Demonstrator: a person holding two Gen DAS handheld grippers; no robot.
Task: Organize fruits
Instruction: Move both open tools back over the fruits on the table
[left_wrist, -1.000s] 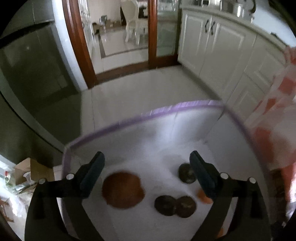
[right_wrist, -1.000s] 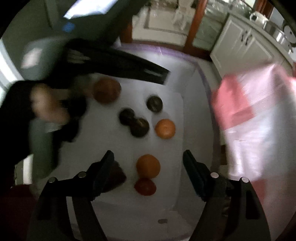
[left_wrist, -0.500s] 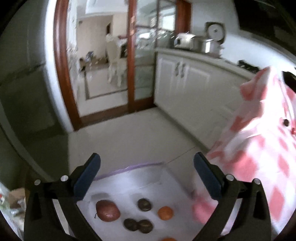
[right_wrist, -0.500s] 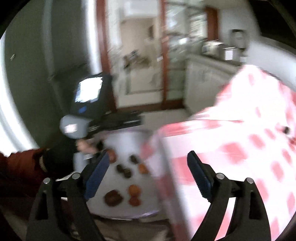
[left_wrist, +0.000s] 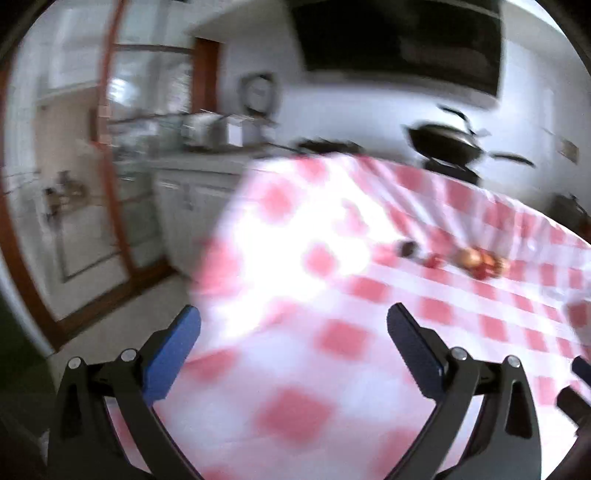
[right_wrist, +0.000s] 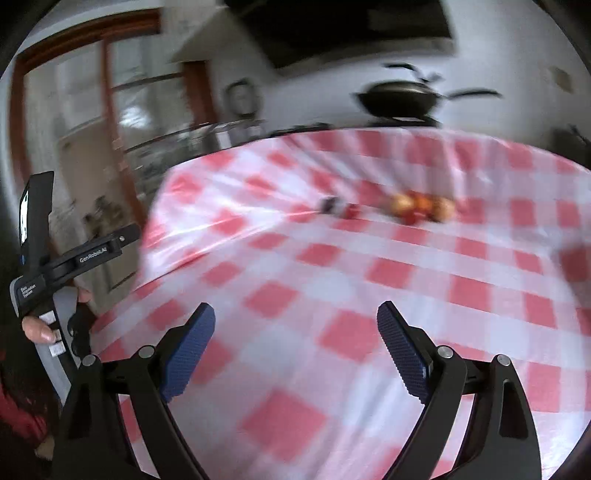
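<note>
Fruits (right_wrist: 421, 208) lay in a small cluster on the far right part of the desk (right_wrist: 332, 295), well apart from both grippers.

Both views had swung away from the white tray of fruit on the floor, seen a second before, and up to the checked cloth. The left gripper (left_wrist: 293, 332) and the right gripper (right_wrist: 295, 328) had just been opening; their fingers (right_wrist: 400, 350) stood wide apart with nothing between them. Probably one piece was delivered, and the next pick was this far cluster.
</note>
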